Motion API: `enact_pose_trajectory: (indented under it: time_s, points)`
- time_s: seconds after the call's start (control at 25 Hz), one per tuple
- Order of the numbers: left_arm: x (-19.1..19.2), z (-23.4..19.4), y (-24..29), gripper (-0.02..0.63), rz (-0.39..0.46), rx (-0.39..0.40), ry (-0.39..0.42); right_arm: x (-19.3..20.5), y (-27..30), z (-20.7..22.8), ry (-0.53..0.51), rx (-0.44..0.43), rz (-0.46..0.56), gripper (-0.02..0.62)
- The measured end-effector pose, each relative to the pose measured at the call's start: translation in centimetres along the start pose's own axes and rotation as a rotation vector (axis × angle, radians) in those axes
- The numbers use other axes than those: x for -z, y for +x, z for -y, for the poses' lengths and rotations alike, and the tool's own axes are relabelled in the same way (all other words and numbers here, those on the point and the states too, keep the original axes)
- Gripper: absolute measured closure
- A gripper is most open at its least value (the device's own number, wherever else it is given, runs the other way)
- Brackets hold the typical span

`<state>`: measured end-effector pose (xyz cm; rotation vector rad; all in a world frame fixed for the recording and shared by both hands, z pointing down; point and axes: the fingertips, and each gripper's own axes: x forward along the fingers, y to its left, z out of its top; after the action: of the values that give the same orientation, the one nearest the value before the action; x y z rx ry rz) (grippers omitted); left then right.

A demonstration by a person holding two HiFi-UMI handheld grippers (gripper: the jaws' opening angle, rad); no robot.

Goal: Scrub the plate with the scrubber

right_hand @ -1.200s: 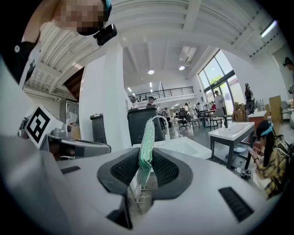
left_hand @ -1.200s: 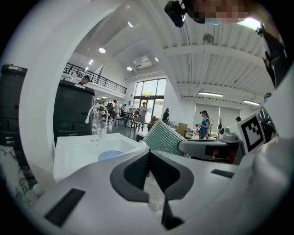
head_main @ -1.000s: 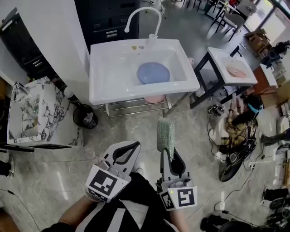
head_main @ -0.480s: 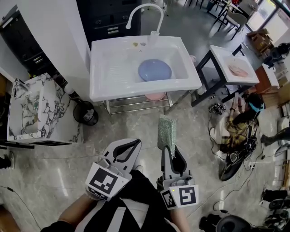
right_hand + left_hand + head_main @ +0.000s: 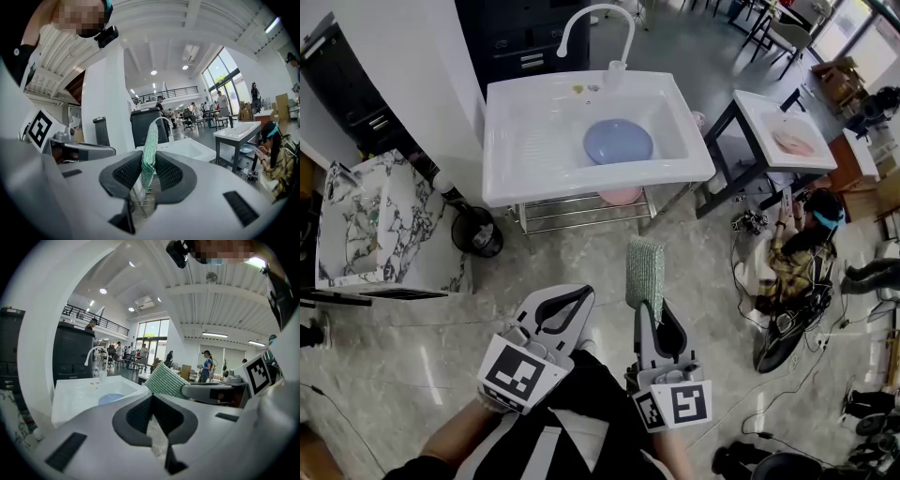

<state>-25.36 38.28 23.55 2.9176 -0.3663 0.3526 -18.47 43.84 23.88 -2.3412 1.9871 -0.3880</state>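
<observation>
Head view: the blue plate (image 5: 619, 142) lies in the white sink (image 5: 525, 141), well apart from the left hand-held gripper (image 5: 579, 300) and the right hand-held gripper (image 5: 649, 307). Left gripper view: its jaws are pressed together, with nothing between them. Right gripper view: its jaws clamp the green scrubber (image 5: 150, 143), which stands upright.

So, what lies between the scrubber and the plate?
In the head view, only floor and the front rim of the sink separate the scrubber, held by the right gripper, from the plate.

Blue plate (image 5: 619, 142) in sink (image 5: 534, 150); right gripper (image 5: 649, 307) holds scrubber (image 5: 644, 268), well apart.
</observation>
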Motion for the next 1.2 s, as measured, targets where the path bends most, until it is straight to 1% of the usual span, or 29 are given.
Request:
enact_pose_trajectory:
  time_s: [0.12, 0.52, 1.0, 1.2]
  points:
    - [0.1, 0.5, 0.2, 0.607, 0.003, 0.002, 0.014, 0.1, -0.4, 0.4, 0.002, -0.001, 0.004, 0.505]
    - [-0.2, 2.2, 1.3, 0.607, -0.007, -0.006, 0.011, -0.3, -1.4, 2.0, 0.005, -0.010, 0.006, 0.505]
    - [-0.6, 6.0, 3.3, 0.607, -0.001, -0.028, 0.017, -0.8, -4.0, 5.2, -0.007, -0.034, 0.015, 0.505]
    - [-0.7, 7.6, 3.9, 0.607, -0.001, -0.040, 0.043, -0.9, -5.2, 6.4, -0.010, -0.042, 0.020, 0.505]
